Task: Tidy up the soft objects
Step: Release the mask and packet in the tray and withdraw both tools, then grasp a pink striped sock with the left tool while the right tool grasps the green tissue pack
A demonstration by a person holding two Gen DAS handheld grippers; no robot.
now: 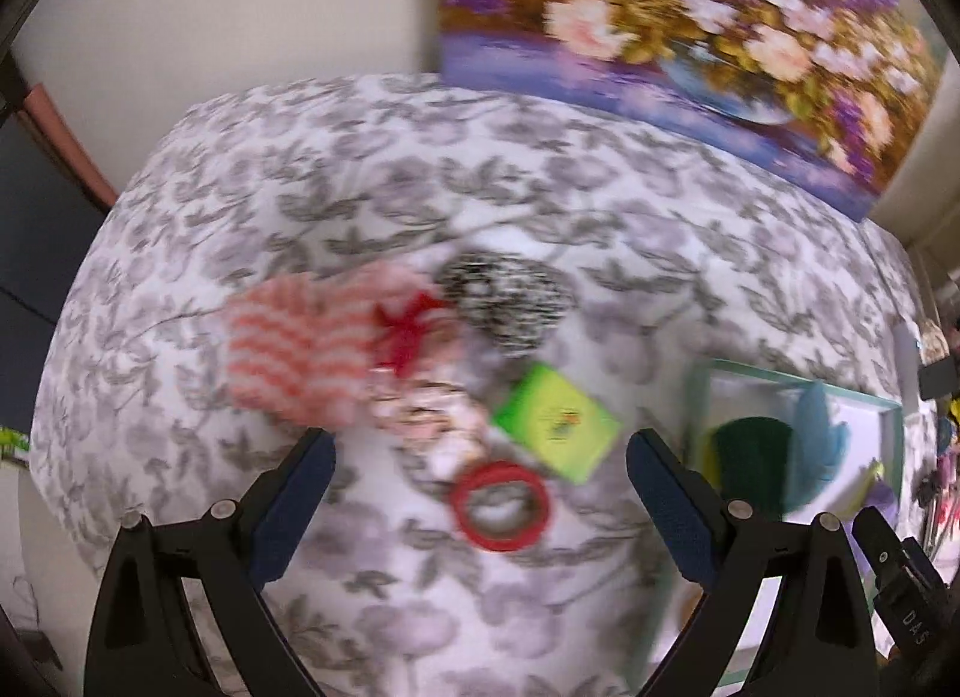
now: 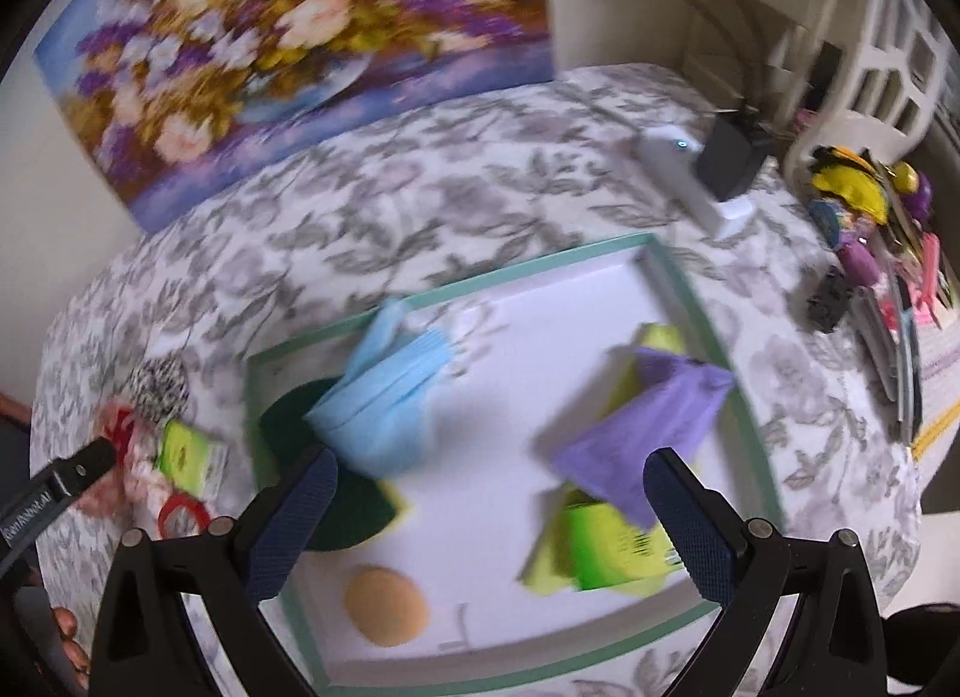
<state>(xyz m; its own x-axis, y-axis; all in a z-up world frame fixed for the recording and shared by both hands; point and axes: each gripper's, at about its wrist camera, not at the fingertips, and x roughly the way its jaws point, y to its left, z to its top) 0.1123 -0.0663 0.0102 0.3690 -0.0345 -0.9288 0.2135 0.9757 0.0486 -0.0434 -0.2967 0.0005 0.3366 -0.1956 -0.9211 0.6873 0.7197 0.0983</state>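
- Table (image 1: 252,205), covered in a grey floral cloth, carries everything; both views are motion-blurred, so small detail is uncertain.
- Tray (image 2: 684,283), white with a green rim, sits on the person's right half of the table. Judged roughly half filled, with bare white floor left through the middle and far side.
- Already inside the tray: purple cloth (image 2: 648,427) draped over a green packet (image 2: 606,547) at the near right, blue face mask (image 2: 390,397) at the left overlapping a dark green pad (image 2: 288,415), and a tan round sponge (image 2: 387,607) near the front rim.
- Still outside, clustered on the cloth left of the tray: red-and-white striped cloth (image 1: 294,349), black-and-white patterned piece (image 1: 504,301), green square packet (image 1: 558,421), a pinkish printed piece (image 1: 432,415) beneath them, red ring (image 1: 501,505) closest.
- Judgement: about five items remain to move; task near the midpoint.
- Left gripper (image 1: 480,475) hangs above the cluster, fingers spread wide, nothing between them; the red ring lies between the pads in view.
- Right gripper (image 2: 489,493) hovers over the tray, fingers released and empty.
- Room: the cluster lies well in from the table edges, with bare cloth around it for an approach from above. The tray's raised rim lies between cluster and drop zone; carried items would need to clear it.
- Clutter (image 2: 870,229) of small coloured items lies at the far right, well apart from the working path.
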